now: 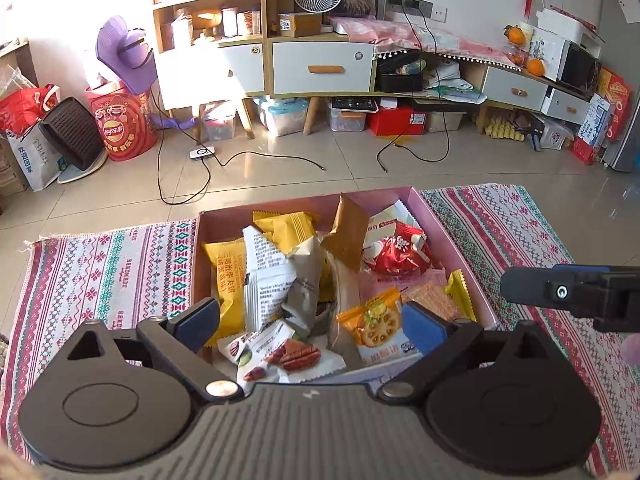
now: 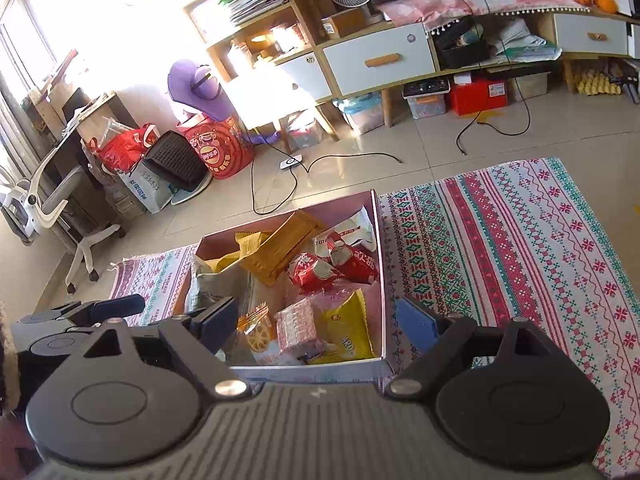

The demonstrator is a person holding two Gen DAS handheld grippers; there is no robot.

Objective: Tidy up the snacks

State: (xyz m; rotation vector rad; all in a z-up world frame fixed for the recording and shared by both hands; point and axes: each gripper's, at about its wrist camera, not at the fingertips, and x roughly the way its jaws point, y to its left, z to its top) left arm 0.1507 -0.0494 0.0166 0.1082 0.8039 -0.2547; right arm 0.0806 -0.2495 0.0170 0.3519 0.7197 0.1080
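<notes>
Plainly, the left claw (image 1: 310, 326) gapes wide and empty over the pink cardboard box (image 1: 456, 236) heaped with snack packets on the striped woven mat (image 1: 100, 272) — the right claw (image 2: 316, 326), equally wide and empty, hovers alongside, so both reaching together might collide.

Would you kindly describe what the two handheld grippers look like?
Both the left gripper and right gripper share one build: matte black ribbed bodies, round disc housings, silver pivot bolts, angled black arms and blue pads on the fingers. No cables or sleeves show.

Pink box (image 1: 452, 236) of snack packets (image 1: 268, 276), left gripper (image 1: 312, 322) fingers (image 1: 198, 320) spread
</notes>
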